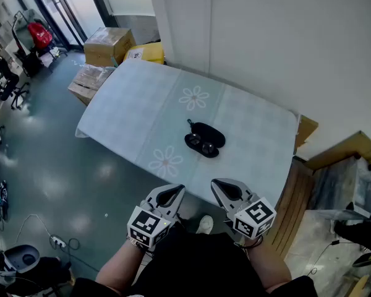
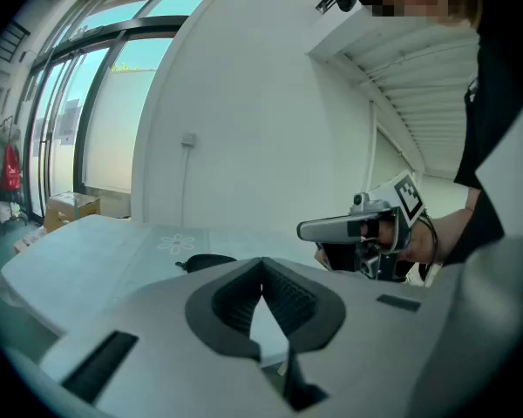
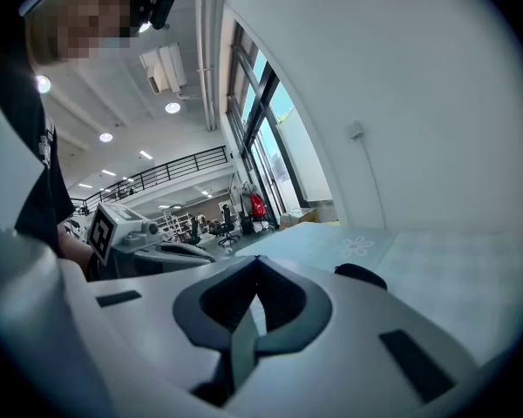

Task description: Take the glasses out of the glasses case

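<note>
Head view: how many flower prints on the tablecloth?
2. The far flower print lies beyond the glasses case; the near flower print lies on the person's side of it, to its left. The case may hide another.

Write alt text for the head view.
A black case, apparently open, lies mid-table on a pale flowered cloth. Nearer the camera, the left gripper and right gripper are held side by side at the table's near edge, jaws shut and empty.
</note>
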Available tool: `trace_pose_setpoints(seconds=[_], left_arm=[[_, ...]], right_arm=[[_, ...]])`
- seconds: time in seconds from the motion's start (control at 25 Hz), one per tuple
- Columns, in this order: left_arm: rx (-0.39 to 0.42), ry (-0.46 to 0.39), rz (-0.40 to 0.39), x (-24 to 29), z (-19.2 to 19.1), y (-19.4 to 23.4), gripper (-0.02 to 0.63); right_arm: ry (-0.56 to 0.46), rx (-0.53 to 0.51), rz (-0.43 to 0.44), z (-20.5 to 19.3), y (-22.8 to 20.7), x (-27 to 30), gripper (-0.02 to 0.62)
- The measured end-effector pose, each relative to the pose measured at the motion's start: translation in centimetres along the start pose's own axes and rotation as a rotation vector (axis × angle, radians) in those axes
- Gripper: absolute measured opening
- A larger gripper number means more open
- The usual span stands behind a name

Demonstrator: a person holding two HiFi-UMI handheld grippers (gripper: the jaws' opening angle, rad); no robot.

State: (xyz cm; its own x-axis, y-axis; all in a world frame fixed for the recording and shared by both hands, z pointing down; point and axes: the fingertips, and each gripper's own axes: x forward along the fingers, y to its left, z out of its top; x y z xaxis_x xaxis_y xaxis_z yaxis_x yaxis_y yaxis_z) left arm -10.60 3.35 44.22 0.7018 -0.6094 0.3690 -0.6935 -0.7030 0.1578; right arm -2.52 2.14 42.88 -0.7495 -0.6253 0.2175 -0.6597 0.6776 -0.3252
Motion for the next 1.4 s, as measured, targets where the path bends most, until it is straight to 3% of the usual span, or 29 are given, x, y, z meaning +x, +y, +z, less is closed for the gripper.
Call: trace_pose_setpoints(seconds=[1.4], left_arm=[[0.035,-0.015,0.058,1.2,1.9,-0.3,0.028]], right_arm=[[-0.078,-0.004,0.002,2.2,-2.3,-3.1,0.023]])
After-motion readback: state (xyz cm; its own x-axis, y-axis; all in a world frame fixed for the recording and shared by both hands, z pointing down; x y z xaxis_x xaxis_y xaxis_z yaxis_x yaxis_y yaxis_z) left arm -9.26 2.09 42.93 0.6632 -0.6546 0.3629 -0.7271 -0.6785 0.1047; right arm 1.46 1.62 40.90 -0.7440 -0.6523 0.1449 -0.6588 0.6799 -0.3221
